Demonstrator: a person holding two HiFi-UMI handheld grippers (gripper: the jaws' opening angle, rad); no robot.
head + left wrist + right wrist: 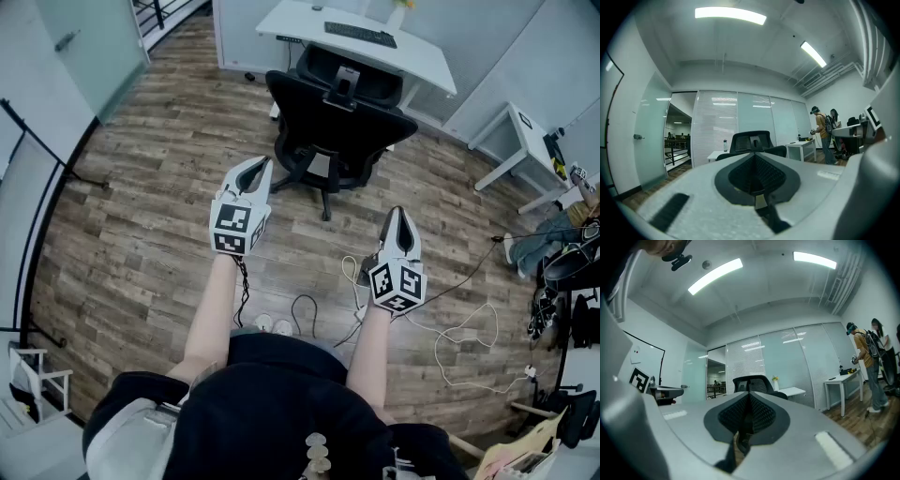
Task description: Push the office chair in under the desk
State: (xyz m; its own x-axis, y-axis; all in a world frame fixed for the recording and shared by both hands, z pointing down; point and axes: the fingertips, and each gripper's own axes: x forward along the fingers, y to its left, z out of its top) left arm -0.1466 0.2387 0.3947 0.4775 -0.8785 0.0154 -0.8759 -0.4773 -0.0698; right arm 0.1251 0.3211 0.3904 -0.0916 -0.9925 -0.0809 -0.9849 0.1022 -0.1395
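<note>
W/ jaws pressed together, empty: set left gripper (265, 162) & right gripper (397, 212) evenly on office chair (342, 127) back, push straight under worktop (427, 64)

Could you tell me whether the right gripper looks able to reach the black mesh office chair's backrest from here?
Probably yes, after a step forward: only bare wooden floor lies between the shut right gripper and the black mesh office chair, which stands apart ahead of it.

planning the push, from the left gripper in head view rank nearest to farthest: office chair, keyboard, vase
1. office chair, just ahead, slightly right
2. keyboard, on the desk behind the chair
3. vase, at the desk's back edge
</note>
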